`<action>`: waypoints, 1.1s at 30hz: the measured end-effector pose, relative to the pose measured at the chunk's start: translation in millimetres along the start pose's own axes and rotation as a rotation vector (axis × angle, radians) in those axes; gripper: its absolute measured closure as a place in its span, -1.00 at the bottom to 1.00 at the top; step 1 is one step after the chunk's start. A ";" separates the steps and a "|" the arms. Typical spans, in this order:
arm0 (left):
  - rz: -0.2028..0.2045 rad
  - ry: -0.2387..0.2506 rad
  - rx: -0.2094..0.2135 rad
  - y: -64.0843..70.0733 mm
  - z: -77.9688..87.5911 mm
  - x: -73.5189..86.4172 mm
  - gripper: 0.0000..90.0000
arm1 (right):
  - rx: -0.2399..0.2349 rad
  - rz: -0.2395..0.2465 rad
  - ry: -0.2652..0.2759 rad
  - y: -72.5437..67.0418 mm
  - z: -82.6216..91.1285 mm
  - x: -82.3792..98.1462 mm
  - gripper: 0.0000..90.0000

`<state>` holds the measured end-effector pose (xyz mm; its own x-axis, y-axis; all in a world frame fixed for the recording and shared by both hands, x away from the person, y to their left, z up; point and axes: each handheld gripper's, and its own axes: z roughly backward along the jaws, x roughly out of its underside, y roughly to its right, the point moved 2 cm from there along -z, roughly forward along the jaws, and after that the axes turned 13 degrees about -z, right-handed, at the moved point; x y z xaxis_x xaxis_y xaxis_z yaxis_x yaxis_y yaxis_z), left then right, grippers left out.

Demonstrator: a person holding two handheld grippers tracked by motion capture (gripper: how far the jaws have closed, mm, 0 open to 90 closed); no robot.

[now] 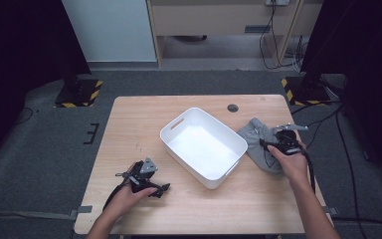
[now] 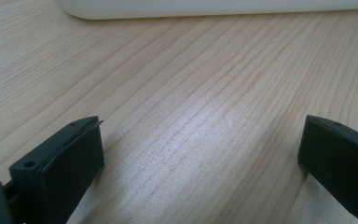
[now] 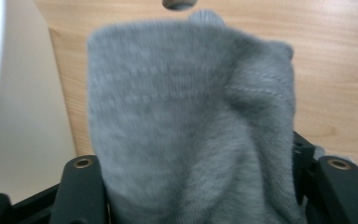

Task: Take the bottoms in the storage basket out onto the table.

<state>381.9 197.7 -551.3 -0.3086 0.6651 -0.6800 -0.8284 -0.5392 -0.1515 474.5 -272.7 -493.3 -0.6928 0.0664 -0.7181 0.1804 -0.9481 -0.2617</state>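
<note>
While your right gripper (image 1: 274,144) sits at right of frame, crumpled grey knitted cloth (image 1: 256,142) lies between its parted jaws, just right of white plastic bin (image 1: 202,146); grip uncertain.

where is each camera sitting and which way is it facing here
High view: fixed above the person's side, looking forward and down on the wooden table; both forearms enter from the bottom, left claw on the table, right claw at the grey cloth.
Left gripper view: rides the left claw, looking low across the table toward the white bin; its jaws stand wide apart.
Right gripper view: rides the right claw, facing the grey cloth between its jaws.
Shared: the bin and table appear in all three.
</note>
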 end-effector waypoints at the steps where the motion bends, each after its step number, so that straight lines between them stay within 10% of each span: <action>1: 0.000 0.000 0.000 0.0 0.0 0.0 -1.00 | -0.005 0.000 0.005 -1.1 2.2 -1.5 -0.20; 22: 0.000 0.000 0.000 0.3 0.1 0.1 -1.00 | -0.044 0.062 0.114 -30.4 34.9 -26.5 -0.25; 33: 0.000 0.000 0.000 0.3 0.1 0.1 -1.00 | -0.094 0.113 0.112 -51.4 34.7 -30.6 0.06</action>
<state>381.6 197.6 -551.3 -0.3086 0.6651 -0.6800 -0.8286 -0.5391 -0.1512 462.2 -236.8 -435.6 -0.5829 0.0001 -0.8126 0.3208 -0.9187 -0.2303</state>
